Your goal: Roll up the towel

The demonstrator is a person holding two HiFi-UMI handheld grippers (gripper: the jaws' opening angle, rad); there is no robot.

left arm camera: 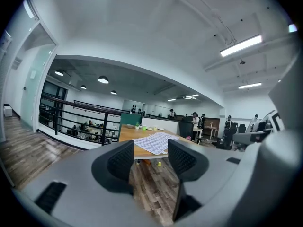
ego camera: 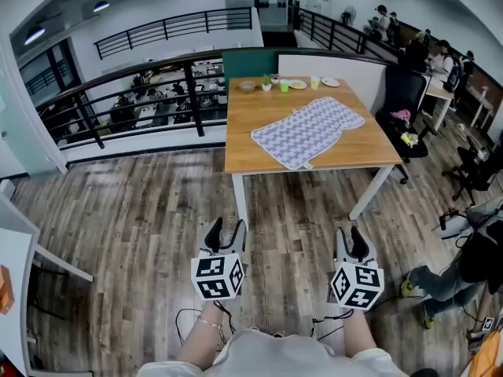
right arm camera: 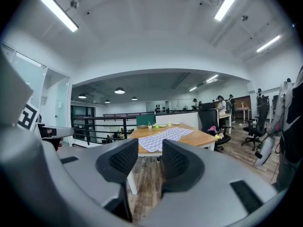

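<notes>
A checked grey-and-white towel (ego camera: 308, 130) lies spread flat and slightly askew on the wooden table (ego camera: 259, 108), its near corner at the front edge. Both grippers hover over the wood floor, well short of the table and apart from the towel. My left gripper (ego camera: 224, 228) is open with nothing between its jaws. My right gripper (ego camera: 351, 234) is open and empty too. In the left gripper view the towel (left arm camera: 154, 142) shows far off beyond the left gripper (left arm camera: 150, 150). The right gripper view shows the towel (right arm camera: 163, 137) beyond the right gripper (right arm camera: 150, 149).
A bowl (ego camera: 247, 86), a green cup (ego camera: 284, 86) and a plate (ego camera: 330, 82) stand along the table's far edge. A black office chair (ego camera: 405, 100) is at the table's right. A black railing (ego camera: 141, 93) runs behind it on the left. A white desk (ego camera: 16, 250) stands near left; people sit at right.
</notes>
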